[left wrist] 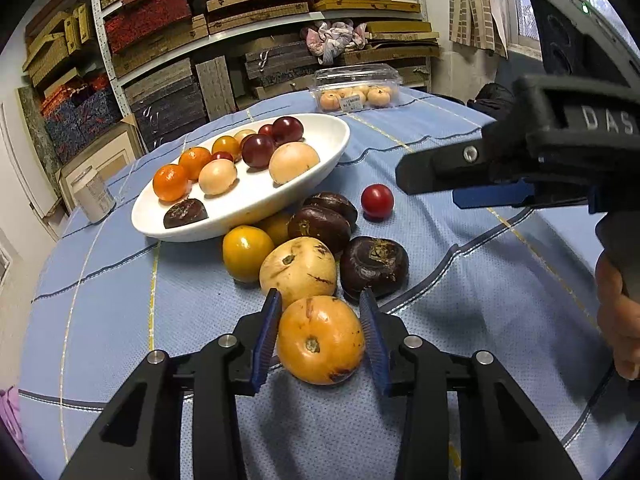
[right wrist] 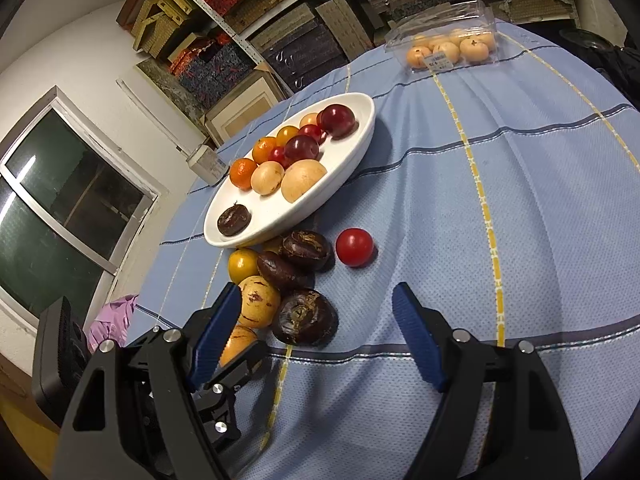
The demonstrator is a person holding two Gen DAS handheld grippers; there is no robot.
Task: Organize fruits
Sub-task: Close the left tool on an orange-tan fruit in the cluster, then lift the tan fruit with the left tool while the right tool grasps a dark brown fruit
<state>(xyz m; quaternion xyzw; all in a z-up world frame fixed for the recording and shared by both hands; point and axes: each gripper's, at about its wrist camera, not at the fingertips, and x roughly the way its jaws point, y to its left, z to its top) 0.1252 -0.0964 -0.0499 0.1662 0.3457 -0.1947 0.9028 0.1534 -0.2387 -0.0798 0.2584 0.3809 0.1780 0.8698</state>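
Blue striped tablecloth (right wrist: 520,184); box-crammed shelves (left wrist: 256,12) behind.

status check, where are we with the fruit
Left hand-held gripper open around orange fruit, not clamped. Right hand-held gripper open, empty. Loose fruit crowds just ahead, before white dish.

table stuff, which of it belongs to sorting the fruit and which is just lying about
Belongs to the job:
- orange fruit between the left claw fingers
- loose fruits: pale yellow, dark brown, red
- white oval dish with sorted fruit
- right claw, open

Lying about:
- clear clamshell box
- small jar
- shelf boxes
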